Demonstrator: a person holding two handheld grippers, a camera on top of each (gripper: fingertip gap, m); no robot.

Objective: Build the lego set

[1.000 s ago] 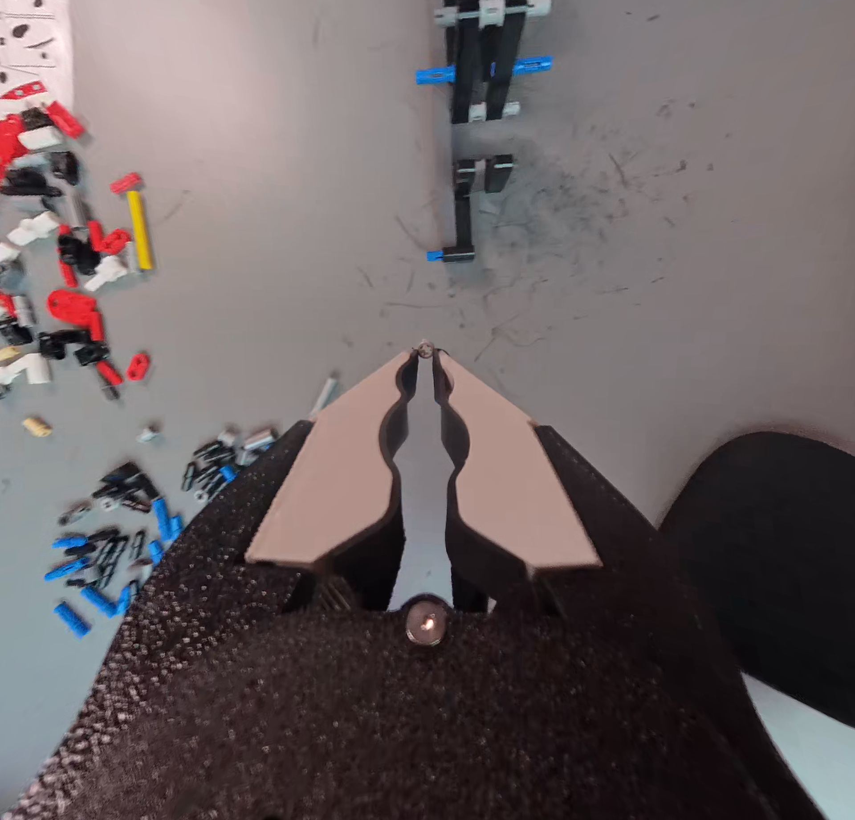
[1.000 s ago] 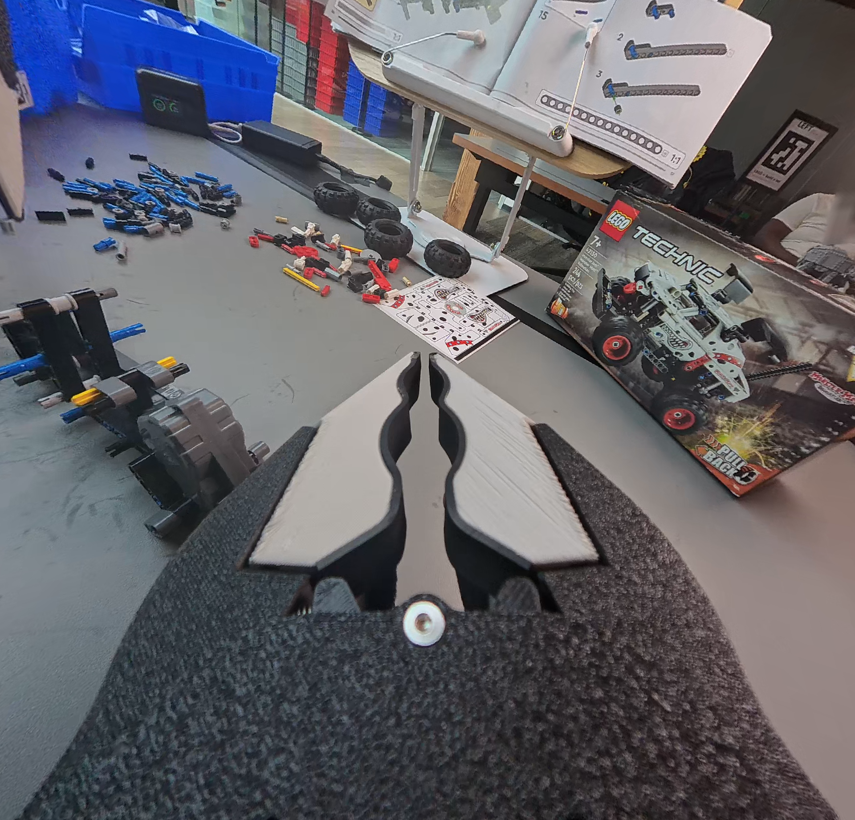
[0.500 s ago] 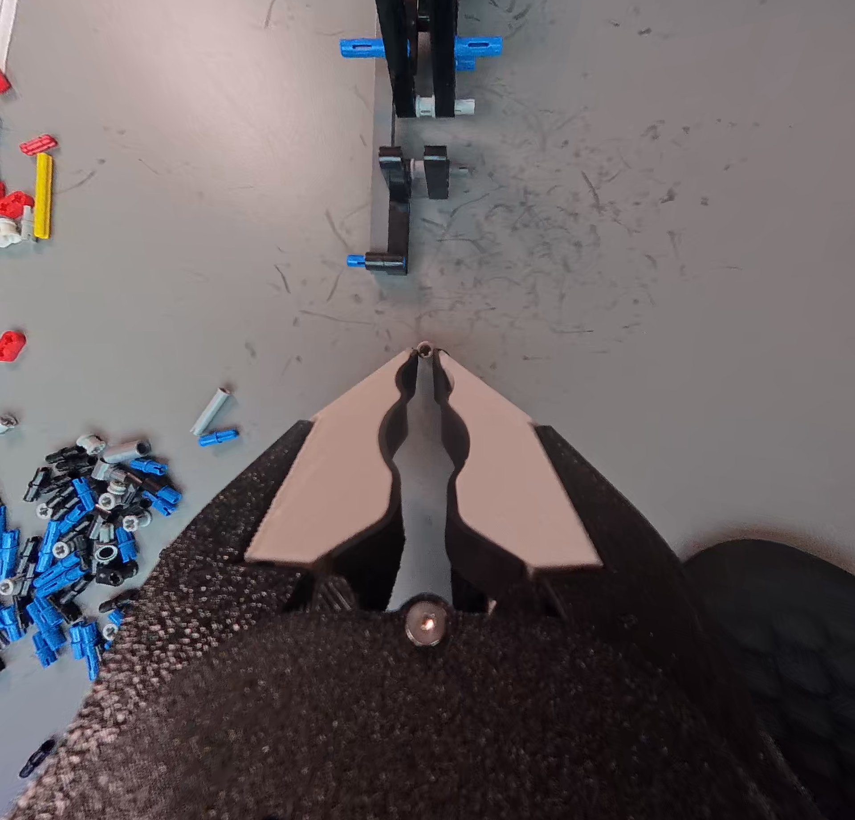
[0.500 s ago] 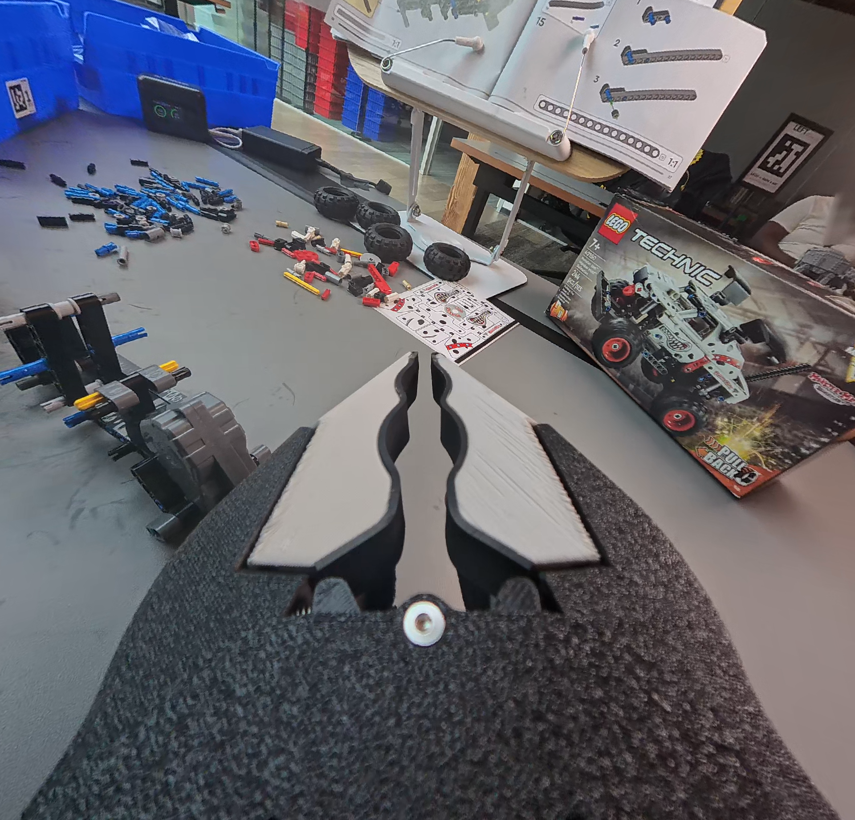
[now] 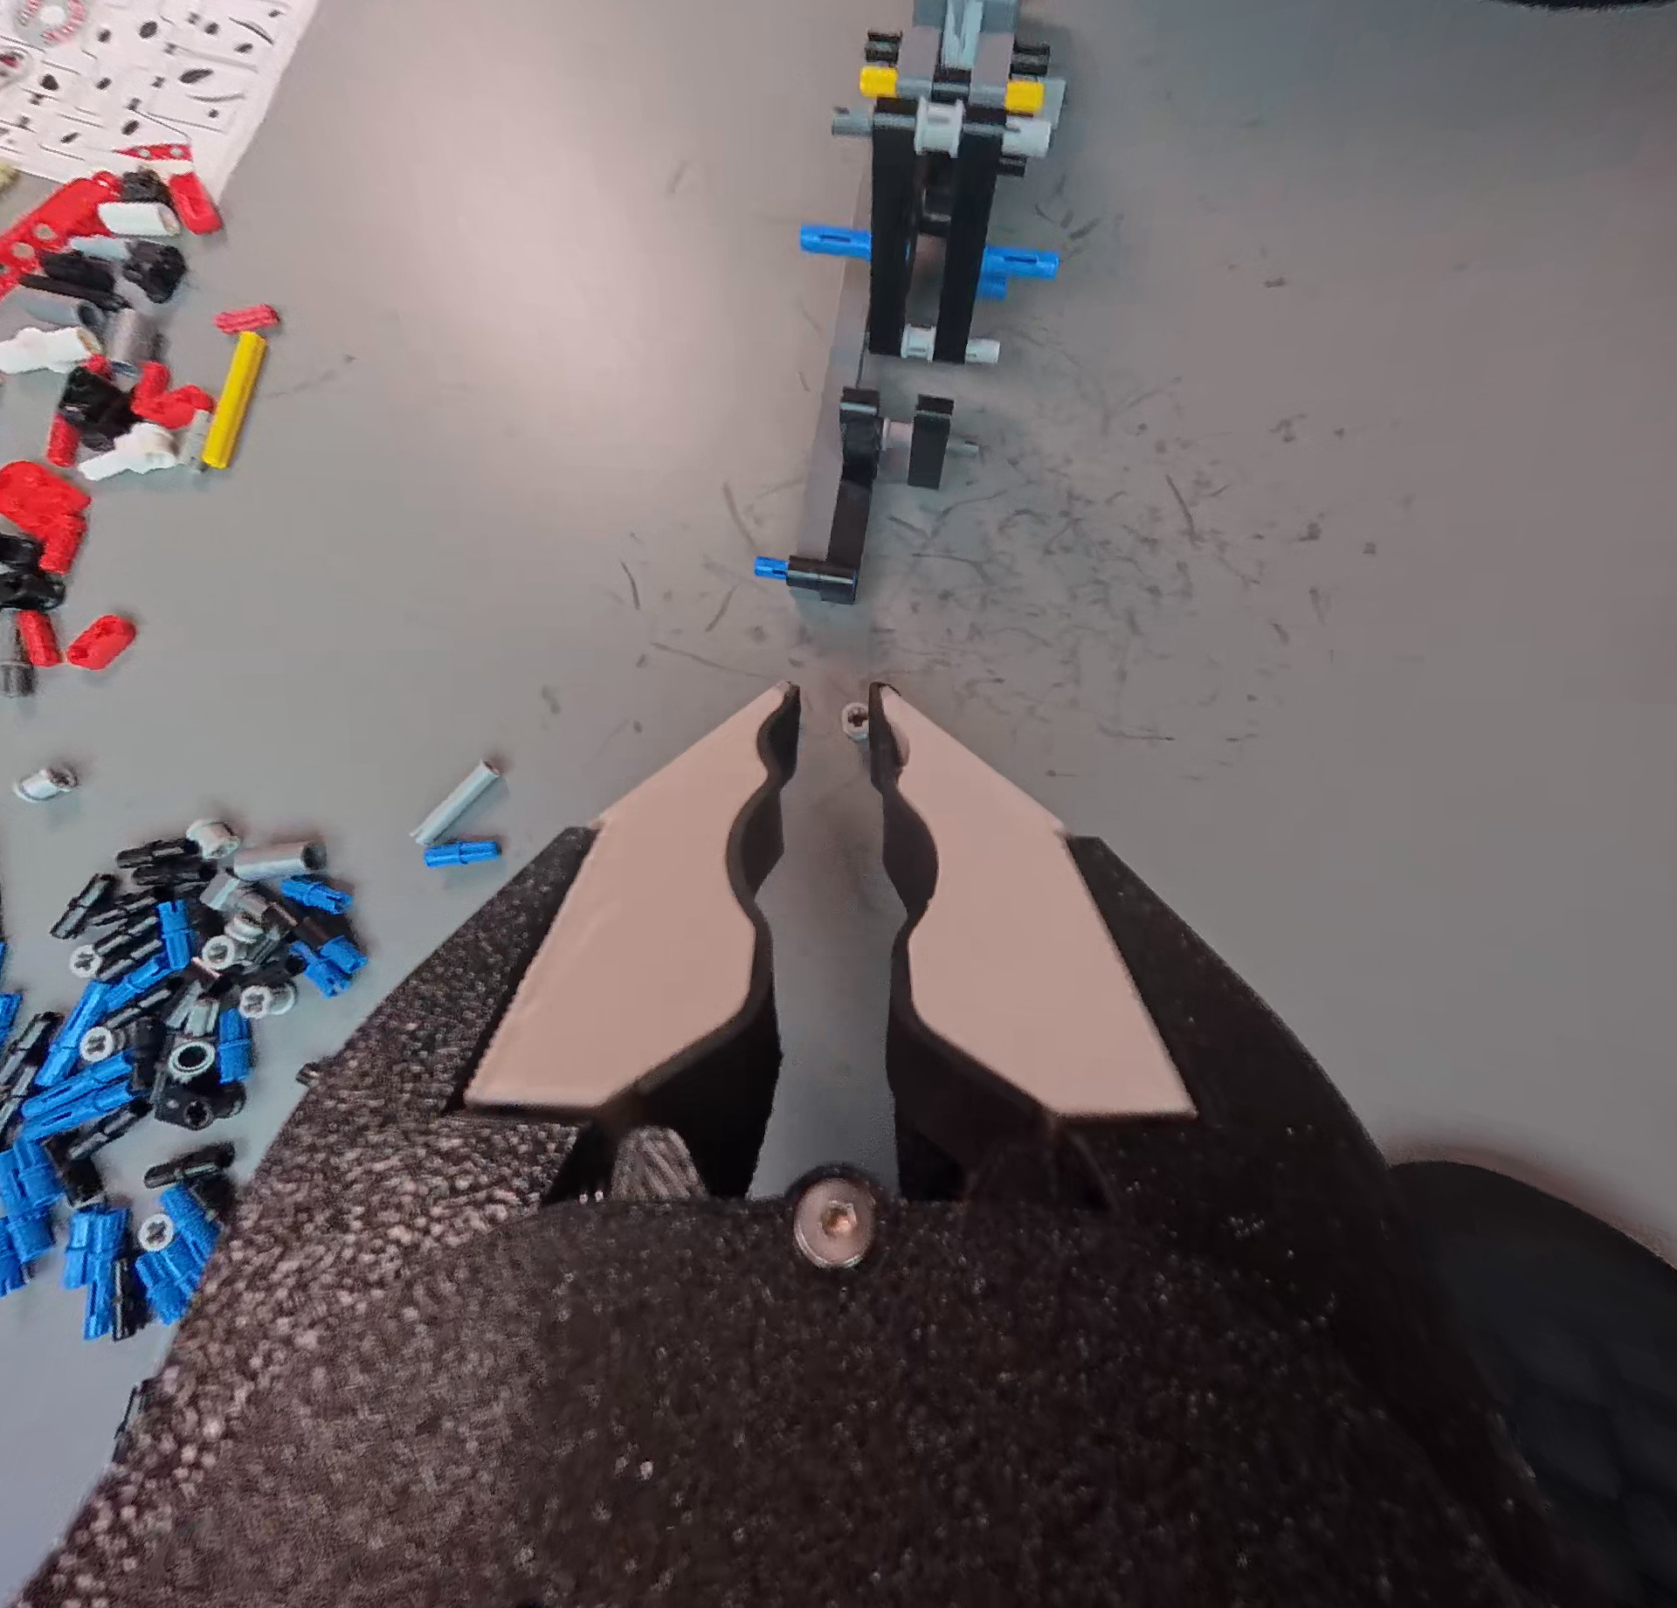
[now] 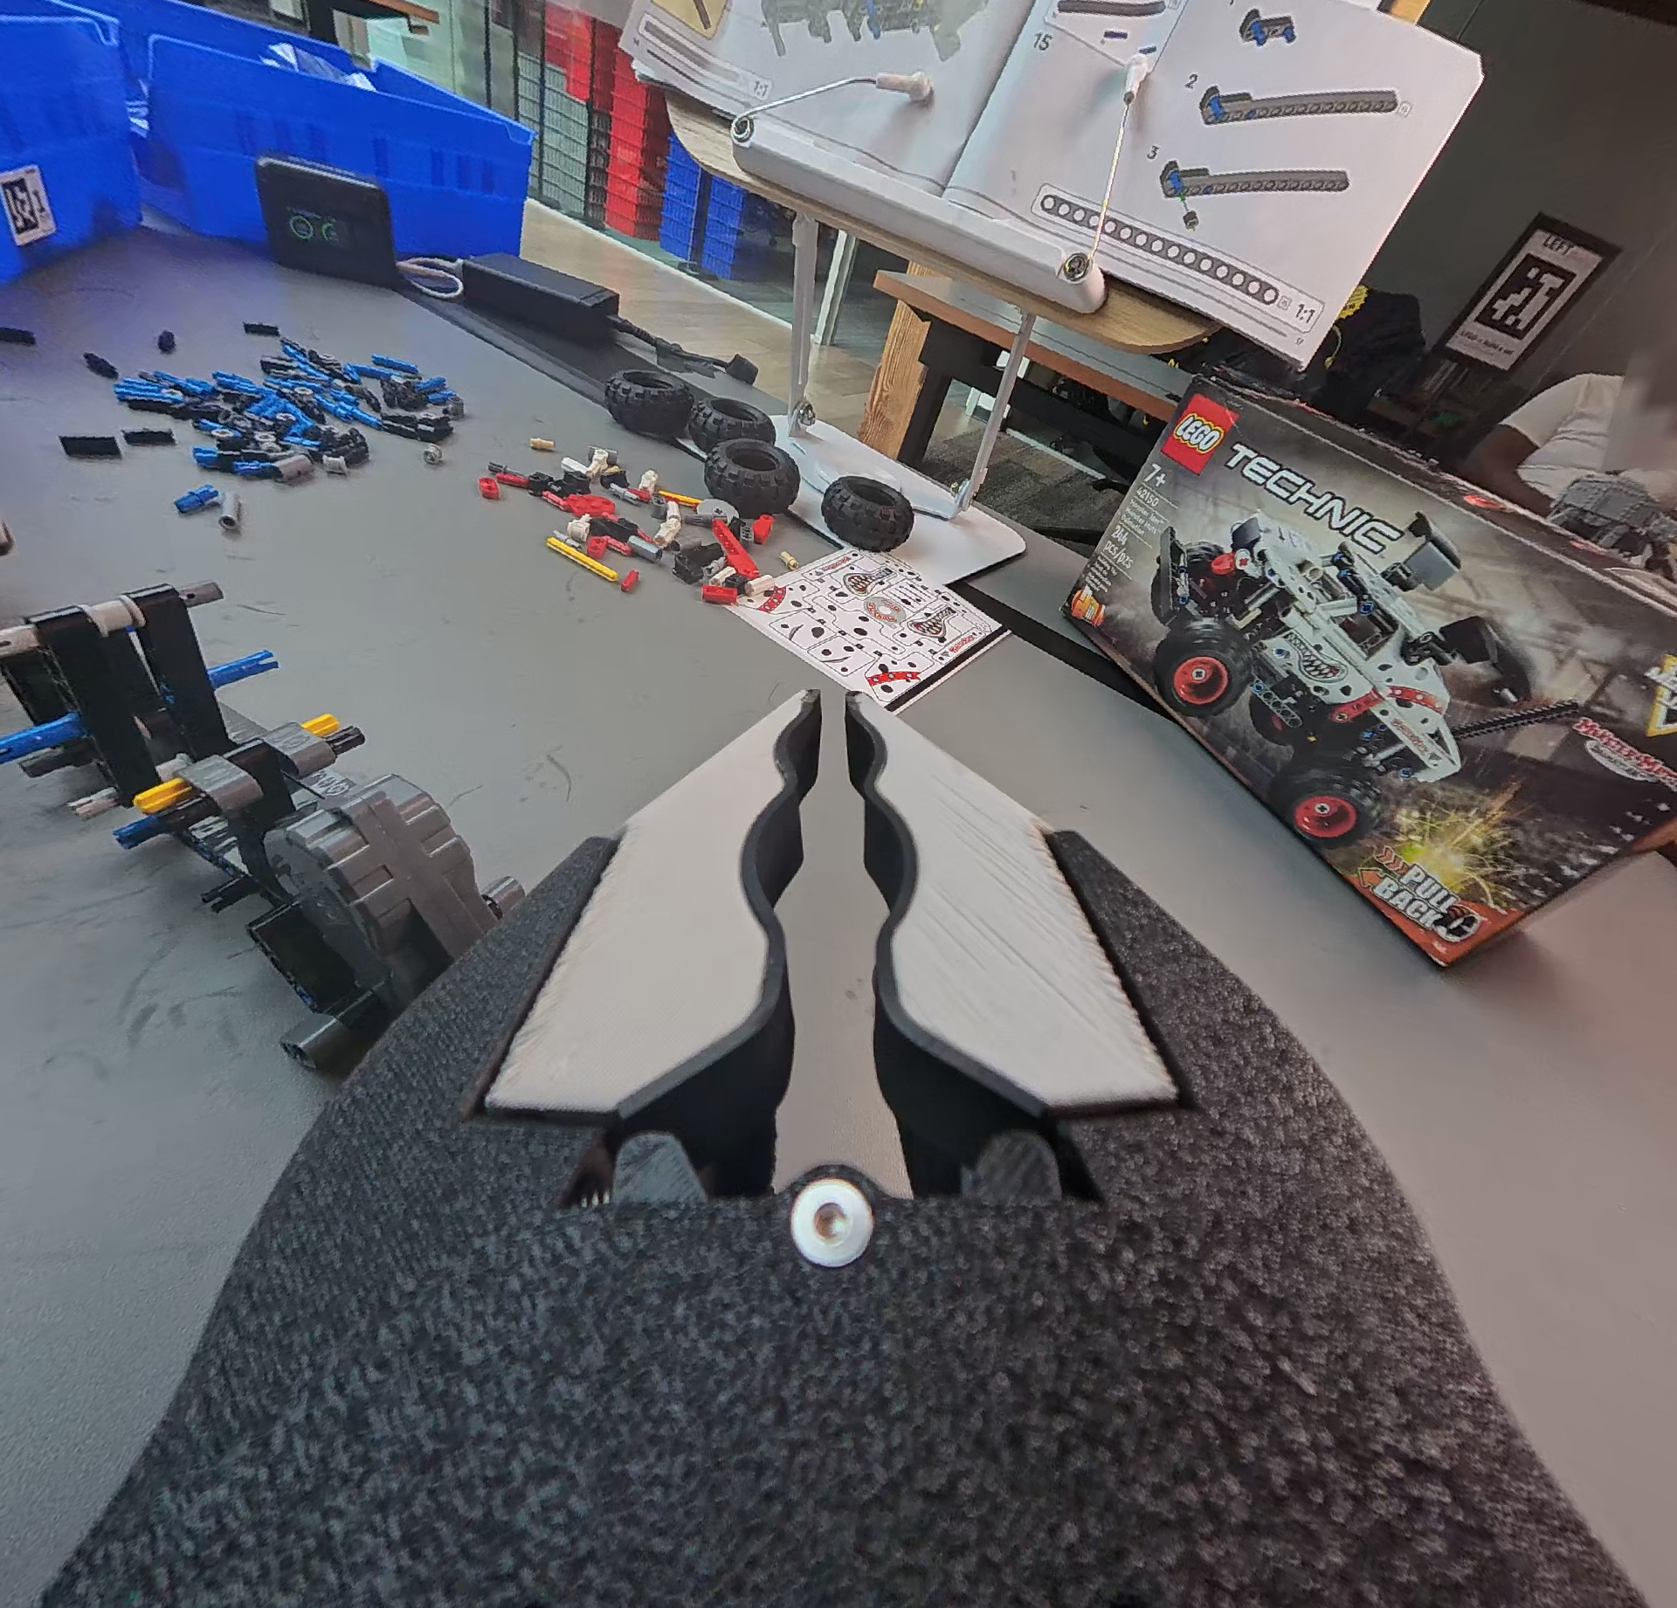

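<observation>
In the left wrist view, my left gripper (image 5: 833, 693) is open a little above the grey table (image 5: 508, 385). A small grey bush (image 5: 854, 719) sits between the tips, against the right finger. The black chassis assembly (image 5: 926, 230) with blue pins lies just ahead. A short black beam with a blue pin (image 5: 848, 503) lies between it and my tips. In the right wrist view, my right gripper (image 6: 832, 700) is shut and empty above the table. The same chassis with its grey motor block (image 6: 363, 866) lies to its left.
Piles of blue and black pins (image 5: 154, 1002) and red, white and black parts (image 5: 82, 403) lie at left, with a sticker sheet (image 5: 136, 40). In the right wrist view there are several tyres (image 6: 753, 475), an instruction booklet on a stand (image 6: 1044, 94), the set's box (image 6: 1361, 657) and blue bins (image 6: 318, 131). Spacing between my two grippers at the tips: around 25 centimeters.
My left gripper has opened and no longer pinches the small grey bush. Its view shifted, so more of the chassis shows. The right gripper has barely moved.
</observation>
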